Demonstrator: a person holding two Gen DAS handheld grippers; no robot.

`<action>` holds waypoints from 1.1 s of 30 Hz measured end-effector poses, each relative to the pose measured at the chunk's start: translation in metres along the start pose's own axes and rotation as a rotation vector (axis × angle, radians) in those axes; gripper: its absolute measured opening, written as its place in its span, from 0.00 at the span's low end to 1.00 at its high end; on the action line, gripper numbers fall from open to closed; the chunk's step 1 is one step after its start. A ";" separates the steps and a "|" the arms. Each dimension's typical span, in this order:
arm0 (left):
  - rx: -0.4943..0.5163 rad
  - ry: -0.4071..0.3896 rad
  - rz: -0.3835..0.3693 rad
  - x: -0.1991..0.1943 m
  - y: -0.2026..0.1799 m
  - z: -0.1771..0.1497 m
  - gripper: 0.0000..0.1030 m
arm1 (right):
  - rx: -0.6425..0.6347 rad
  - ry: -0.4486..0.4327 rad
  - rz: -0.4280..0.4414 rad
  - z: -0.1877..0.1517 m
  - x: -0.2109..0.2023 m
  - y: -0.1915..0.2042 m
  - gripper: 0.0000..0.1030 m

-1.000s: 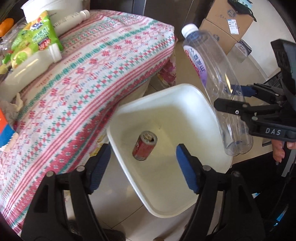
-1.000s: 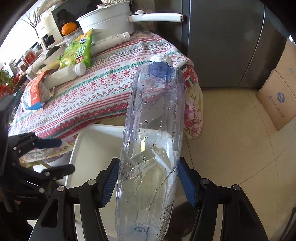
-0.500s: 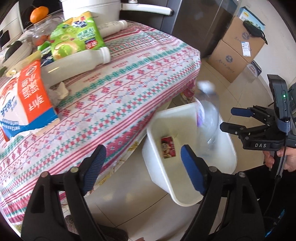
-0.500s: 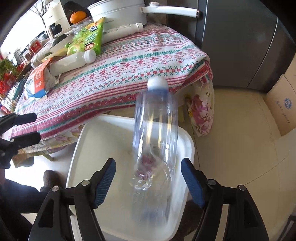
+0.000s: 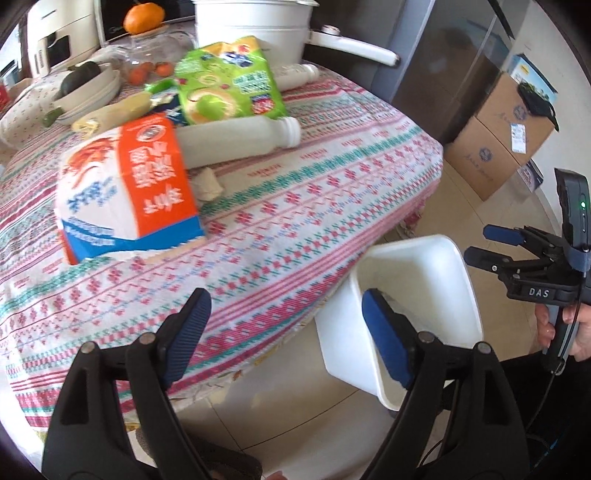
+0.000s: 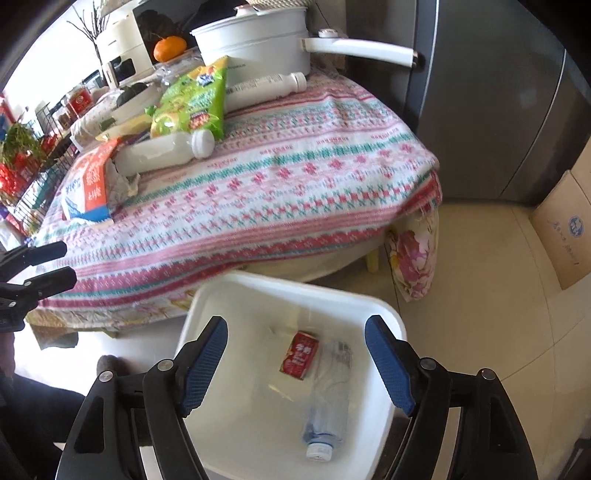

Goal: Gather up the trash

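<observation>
Item: clear plastic bottle (image 6: 328,402). Location: bottom of the white bin (image 6: 295,286), on its side, cap toward 6 o'clock in the right wrist view, touching or just beside the red can (image 6: 299,354). Change: one second ago the bottle was clamped upright in the right gripper (image 6: 295,365); half a second ago it was falling, blurred; now it lies at rest. Drop complete.

Item: right gripper. Fingers (image 6: 203,362) spread wide, holding nothing, hanging over the bin mouth. In the left wrist view it appears at 3 o'clock (image 5: 487,243), clear of the bin rim.

Item: left gripper (image 5: 284,332). Fingers wide apart, empty. View has swung from the bin up toward the counter (image 5: 295,206); bin now at 4 o'clock of that frame.

Item: bin contents. Two pieces: can, bottle.

Item: trash outstanding on the counter, judged by appearance:
- orange-and-blue carton (image 5: 129,188), at 10 o'clock in the left wrist view, nearest the left gripper
- white bottle (image 5: 236,138), lying flat, just behind the carton
- green snack bag (image 5: 229,85), resting partly on the white bottle
- second white bottle (image 5: 295,75), against the white pot (image 5: 251,29)
- crumpled paper (image 5: 208,182), beside the carton

Assessment: task partly done. Both grippers are free for a further pick. The carton looks the likeliest candidate for the left gripper; broad, so the wide opening suits it.
</observation>
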State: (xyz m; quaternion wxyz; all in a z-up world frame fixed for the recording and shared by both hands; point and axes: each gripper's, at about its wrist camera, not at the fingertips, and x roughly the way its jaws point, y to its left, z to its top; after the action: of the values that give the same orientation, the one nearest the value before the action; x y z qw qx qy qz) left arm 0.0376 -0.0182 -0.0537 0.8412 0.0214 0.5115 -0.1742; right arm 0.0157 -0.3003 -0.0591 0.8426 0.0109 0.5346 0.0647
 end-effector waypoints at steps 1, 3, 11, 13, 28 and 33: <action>-0.009 -0.003 0.012 -0.004 0.007 0.002 0.81 | -0.004 -0.005 0.006 0.005 -0.001 0.005 0.78; -0.032 -0.010 0.038 -0.012 0.023 0.008 0.81 | -0.016 -0.011 0.017 0.013 -0.002 0.015 0.79; -0.223 -0.033 0.096 -0.034 0.103 0.035 0.81 | -0.091 -0.030 0.048 0.043 -0.003 0.058 0.79; -0.279 -0.024 0.076 -0.031 0.121 0.036 0.81 | -0.105 -0.035 0.056 0.051 -0.003 0.067 0.80; -0.440 -0.018 -0.055 0.019 0.163 0.037 0.72 | -0.149 -0.023 0.083 0.083 0.013 0.107 0.80; -0.447 -0.004 -0.093 0.024 0.163 0.034 0.43 | -0.147 -0.010 0.079 0.083 0.016 0.106 0.80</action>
State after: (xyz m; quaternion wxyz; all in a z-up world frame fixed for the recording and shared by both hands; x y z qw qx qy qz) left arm 0.1281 0.1207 -0.0814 0.8172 -0.1895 0.5361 -0.0948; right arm 0.0869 -0.1889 -0.0291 0.8407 -0.0295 0.5232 0.1366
